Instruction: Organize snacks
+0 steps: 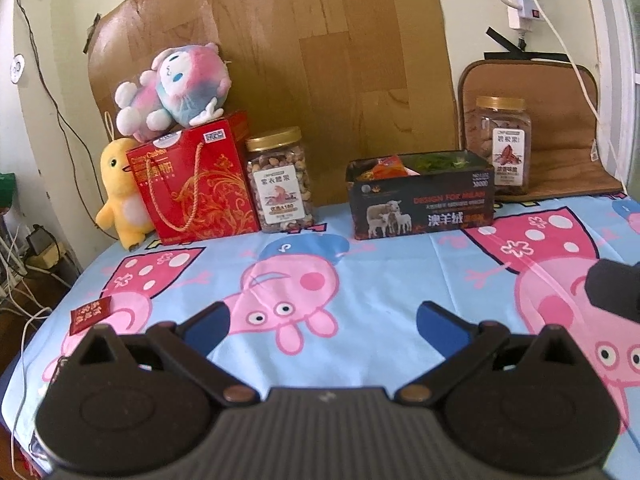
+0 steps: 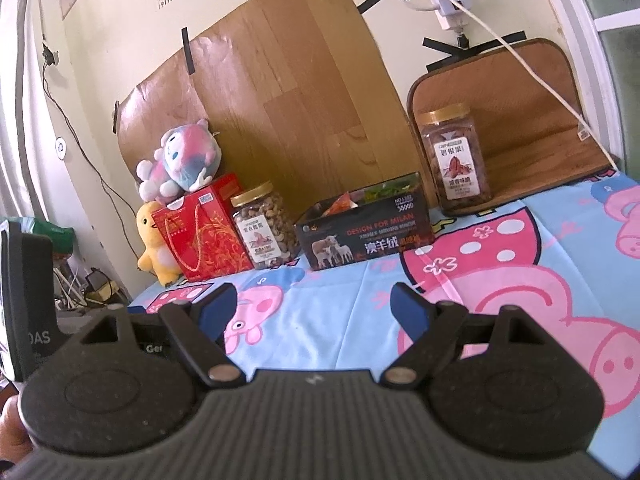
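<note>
Snacks fill the far edge of my table: an open black cardboard box printed with sheep point(image 1: 422, 200) sits in the middle of the row, with orange and green packets point(image 1: 394, 166) poking above its rim. Left of it, apart from it, stands a clear plastic jar of mixed nuts with a gold lid point(image 1: 280, 180), just beside a red gift box with a rope handle point(image 1: 196, 184). A pink-and-blue plush toy point(image 1: 172, 88) lies on top of that red box, and a yellow plush duck point(image 1: 120, 196) stands against its left side. A second clear gold-lidded jar of darker nuts point(image 1: 504, 146) stands to the right of the black box and further back, on a brown mat point(image 1: 560, 160) that curves up the wall. One small dark red snack packet point(image 1: 90, 314) lies alone near the left edge of the blue cartoon-pig tablecloth point(image 1: 380, 264) (well away from the row).

My left tongs point(image 1: 322, 320) hover over the cloth with their blue-padded fingers point(image 1: 204, 330) spread wide and nothing between them. My right tongs point(image 2: 314, 306) are likewise spread apart and empty, pointing toward the black box from the near side of the table.
</note>
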`<action>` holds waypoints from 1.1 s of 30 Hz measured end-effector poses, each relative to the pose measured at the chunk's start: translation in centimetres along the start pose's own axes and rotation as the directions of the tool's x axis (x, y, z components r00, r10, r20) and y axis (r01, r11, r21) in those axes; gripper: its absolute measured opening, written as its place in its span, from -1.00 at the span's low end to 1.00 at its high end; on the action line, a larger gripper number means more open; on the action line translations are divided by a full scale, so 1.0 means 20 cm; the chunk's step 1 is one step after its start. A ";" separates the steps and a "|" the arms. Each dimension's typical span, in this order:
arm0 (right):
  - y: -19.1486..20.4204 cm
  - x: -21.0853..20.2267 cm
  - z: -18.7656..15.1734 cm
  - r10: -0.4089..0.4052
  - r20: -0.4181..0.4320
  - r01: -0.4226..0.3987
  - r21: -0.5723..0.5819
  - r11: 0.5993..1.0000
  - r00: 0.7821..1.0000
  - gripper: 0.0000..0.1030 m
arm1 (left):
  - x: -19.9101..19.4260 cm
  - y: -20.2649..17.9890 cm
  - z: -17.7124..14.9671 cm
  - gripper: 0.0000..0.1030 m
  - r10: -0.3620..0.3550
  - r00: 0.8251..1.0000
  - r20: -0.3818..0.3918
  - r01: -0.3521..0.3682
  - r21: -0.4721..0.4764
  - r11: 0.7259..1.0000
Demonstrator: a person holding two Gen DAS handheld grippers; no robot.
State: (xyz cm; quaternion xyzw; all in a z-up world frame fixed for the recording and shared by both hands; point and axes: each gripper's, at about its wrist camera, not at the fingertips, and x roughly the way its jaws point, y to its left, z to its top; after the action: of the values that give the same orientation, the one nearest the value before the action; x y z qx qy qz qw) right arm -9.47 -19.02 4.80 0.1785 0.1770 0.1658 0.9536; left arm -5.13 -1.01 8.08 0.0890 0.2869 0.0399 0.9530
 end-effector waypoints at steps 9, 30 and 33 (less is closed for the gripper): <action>0.00 0.00 -0.01 -0.004 -0.005 0.004 0.006 1.000 1.000 0.67 | -0.01 -0.01 -0.02 1.00 -0.050 0.999 -0.021 0.050 0.009 0.999; -0.01 -0.06 -0.02 -0.022 0.021 0.022 0.016 1.000 1.000 0.67 | -0.04 -0.06 -0.04 1.00 -0.115 0.992 -0.059 0.117 0.032 0.993; -0.01 -0.06 -0.02 -0.019 0.023 0.019 0.013 1.000 1.000 0.67 | -0.04 -0.06 -0.05 1.00 -0.118 0.991 -0.068 0.120 0.026 0.992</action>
State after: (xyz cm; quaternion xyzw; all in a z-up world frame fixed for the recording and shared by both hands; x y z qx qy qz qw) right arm -10.76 -19.52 4.65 0.1847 0.1687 0.1536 0.9560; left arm -6.25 -2.22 7.37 0.0849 0.3239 -0.0182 0.9421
